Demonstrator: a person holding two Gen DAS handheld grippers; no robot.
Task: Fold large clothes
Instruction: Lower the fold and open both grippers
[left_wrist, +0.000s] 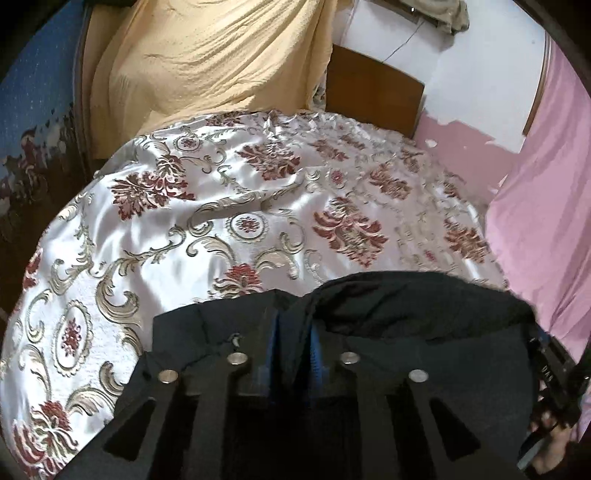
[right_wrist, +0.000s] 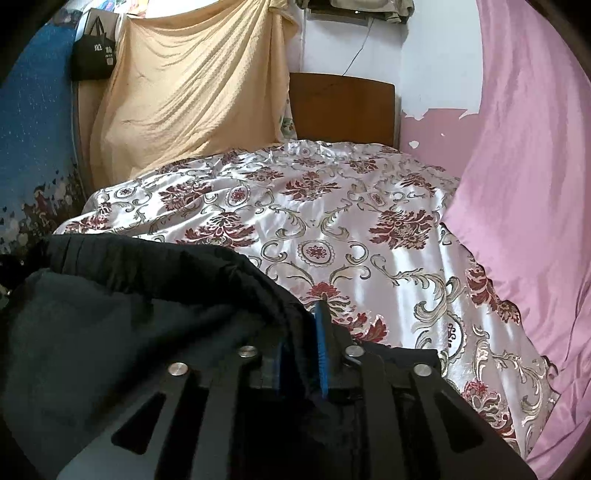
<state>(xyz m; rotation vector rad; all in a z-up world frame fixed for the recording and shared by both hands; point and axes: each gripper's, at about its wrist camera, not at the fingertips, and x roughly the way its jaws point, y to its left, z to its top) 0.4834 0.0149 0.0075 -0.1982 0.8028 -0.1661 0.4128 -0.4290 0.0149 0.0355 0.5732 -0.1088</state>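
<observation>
Both wrist cameras sit just behind their claws, low and close over the near end of the bed (left_wrist: 221, 206), tilted down and facing along it toward the headboard (right_wrist: 341, 107). The left view looks from the left, the right view from farther right. They share the bedspread, yellow drape (left_wrist: 207, 55), pink cloth (right_wrist: 524, 147) and dark garment (right_wrist: 129, 295).

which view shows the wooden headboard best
The right wrist view: the wooden headboard sits near centre, its full width and top edge visible behind the bed. In the left wrist view the headboard appears tilted, its left side covered by the yellow cloth.
</observation>
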